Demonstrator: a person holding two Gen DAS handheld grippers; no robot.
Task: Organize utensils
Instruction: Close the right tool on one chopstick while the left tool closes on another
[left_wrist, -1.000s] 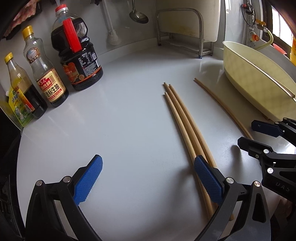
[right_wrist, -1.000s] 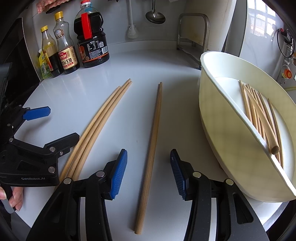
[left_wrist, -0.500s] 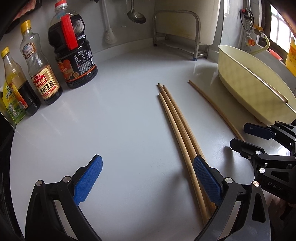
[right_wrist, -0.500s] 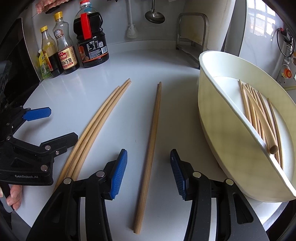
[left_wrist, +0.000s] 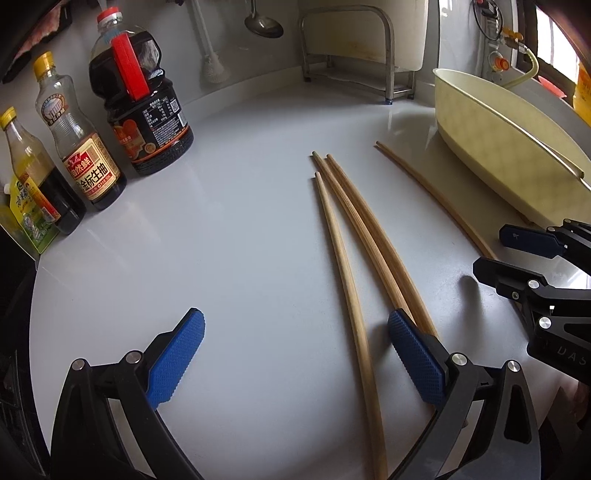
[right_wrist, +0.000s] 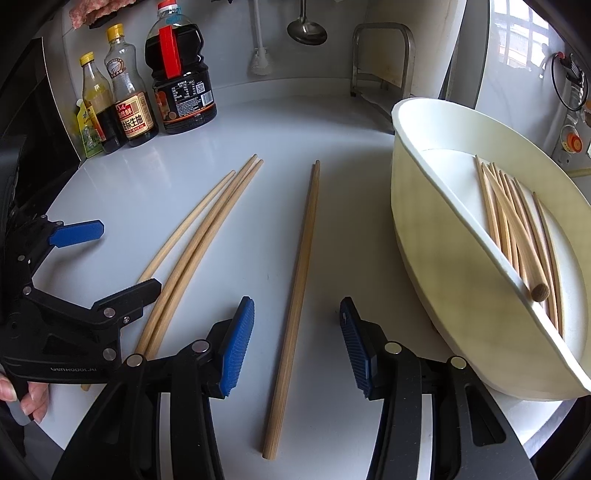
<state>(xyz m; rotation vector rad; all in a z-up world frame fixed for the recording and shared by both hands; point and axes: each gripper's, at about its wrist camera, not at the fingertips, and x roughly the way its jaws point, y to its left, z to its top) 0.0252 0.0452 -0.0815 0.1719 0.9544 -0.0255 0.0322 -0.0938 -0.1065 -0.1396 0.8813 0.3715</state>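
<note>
Three long wooden chopsticks lie on the white counter, and one of them is splayed off to the left. My left gripper is open wide; that splayed stick runs between its jaws, and its right pad sits over the other two. A single chopstick lies between the jaws of my right gripper, which is open and not touching it. The cream basket on the right holds several chopsticks. In the right wrist view the left gripper is over the three sticks.
Sauce and oil bottles stand along the back left wall. A metal rack with a board is at the back, with a ladle hanging beside it. The right gripper shows at the right edge of the left wrist view. A hand holds the left gripper.
The left gripper has shifted a little, and one of the three chopsticks has parted from the other two and now lies between its jaws. The right gripper has not moved.
</note>
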